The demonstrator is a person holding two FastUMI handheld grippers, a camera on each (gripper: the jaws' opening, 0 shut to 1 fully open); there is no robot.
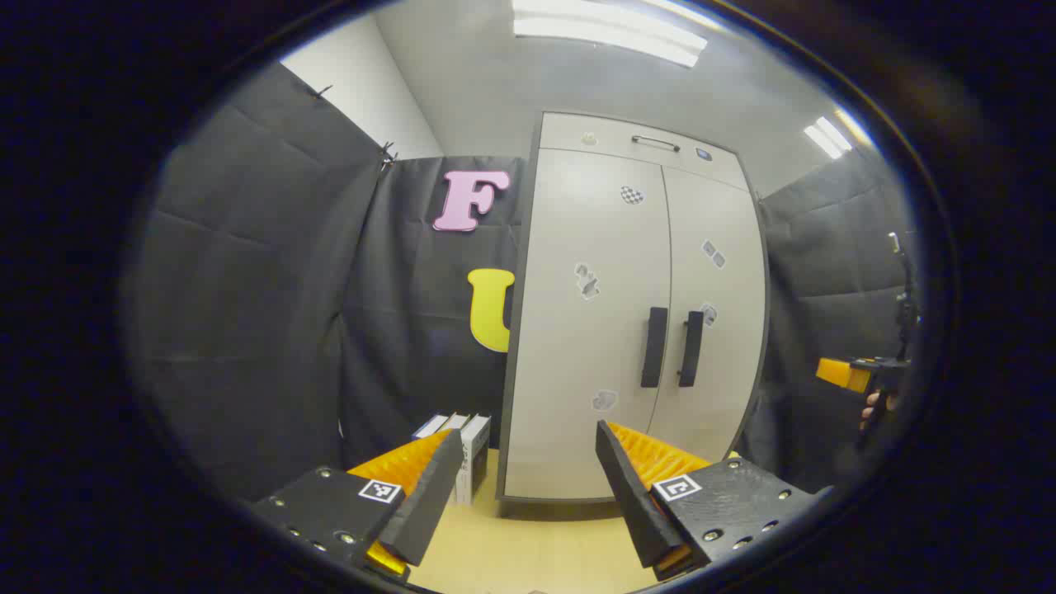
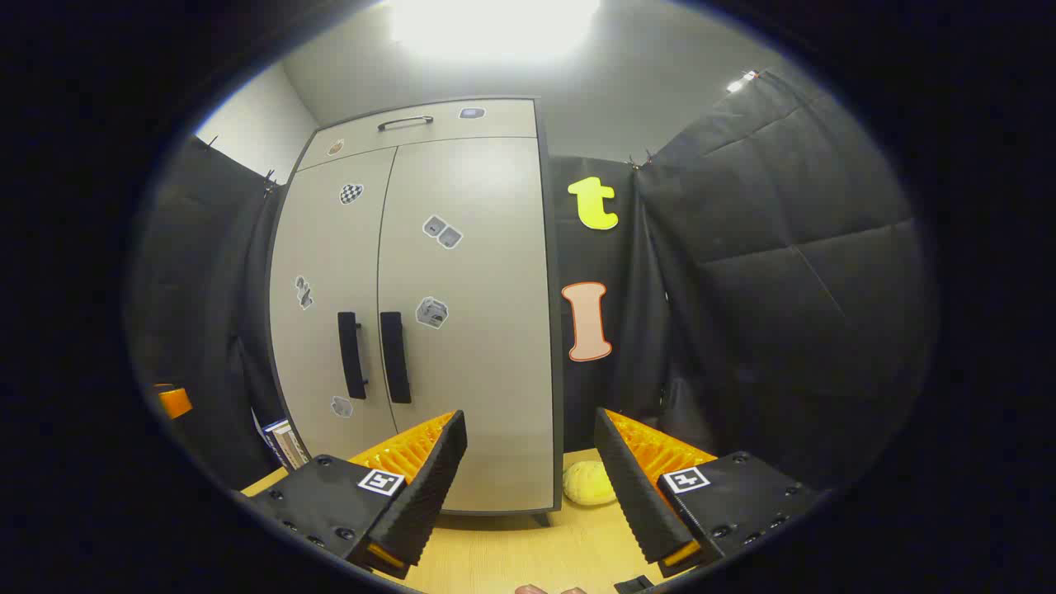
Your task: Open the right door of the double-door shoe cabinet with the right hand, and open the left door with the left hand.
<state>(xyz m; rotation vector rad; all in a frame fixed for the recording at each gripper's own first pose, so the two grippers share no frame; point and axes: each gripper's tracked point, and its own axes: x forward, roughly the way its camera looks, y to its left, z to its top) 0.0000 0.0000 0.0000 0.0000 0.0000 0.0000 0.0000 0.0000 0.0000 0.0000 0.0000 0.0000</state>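
**Both grippers wide open before the closed double-door shoe cabinet**

Left gripper view: the left gripper (image 1: 528, 483) sits at 6 o'clock, its two ridged fingers (image 1: 429, 495) spread wide apart with nothing between them. Beyond the gap stands the tall light-grey double-door shoe cabinet (image 1: 631, 313) on the pale wooden floor (image 1: 528, 549). Both doors are shut: the left door (image 1: 590, 346) and the right door (image 1: 714, 330) meet at a central seam, flanked by the black vertical bar handle of the left door (image 1: 654, 347) and the black vertical bar handle of the right door (image 1: 691, 349). A grey top drawer with a slim metal pull (image 1: 656, 143) caps the cabinet. Small white boxes (image 1: 462, 445) stand at 7 o'clock beside the cabinet's base. At 3 o'clock the right gripper (image 1: 850, 373) appears, held by a hand (image 1: 870, 408).

Right gripper view: the right gripper (image 2: 528, 483) is likewise fully spread and holds nothing. The cabinet lies at 11 o'clock, well apart from the fingers. A round pale-yellow bun-like object (image 2: 587, 483) rests on the floor just beside the cabinet's right corner.
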